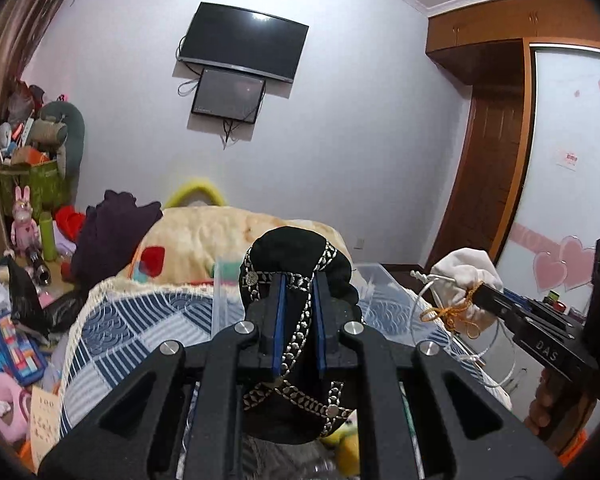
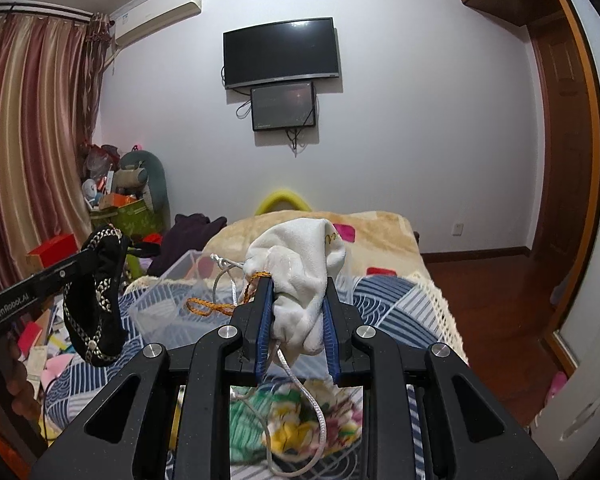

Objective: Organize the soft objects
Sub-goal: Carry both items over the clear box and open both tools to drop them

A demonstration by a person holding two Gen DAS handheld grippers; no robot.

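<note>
My left gripper (image 1: 298, 280) is shut on a black cloth pouch with silver trim (image 1: 296, 252) and holds it up above the bed; the pouch also shows at the left of the right wrist view (image 2: 96, 312). My right gripper (image 2: 298, 284) is shut on a white drawstring cloth bag with an orange cord (image 2: 300, 268), held in the air; the bag also shows at the right of the left wrist view (image 1: 466, 280). A clear plastic bin (image 2: 172, 292) sits on the bed beyond both grippers. Colourful soft items (image 2: 284, 428) lie below the right gripper.
The bed has a blue-striped quilt (image 1: 140, 328) and a beige blanket (image 1: 204, 240). Dark purple clothing (image 1: 112, 232) lies at its left edge. Cluttered toys and boxes (image 1: 32, 160) fill the left side. A wardrobe (image 1: 572, 160) stands at the right.
</note>
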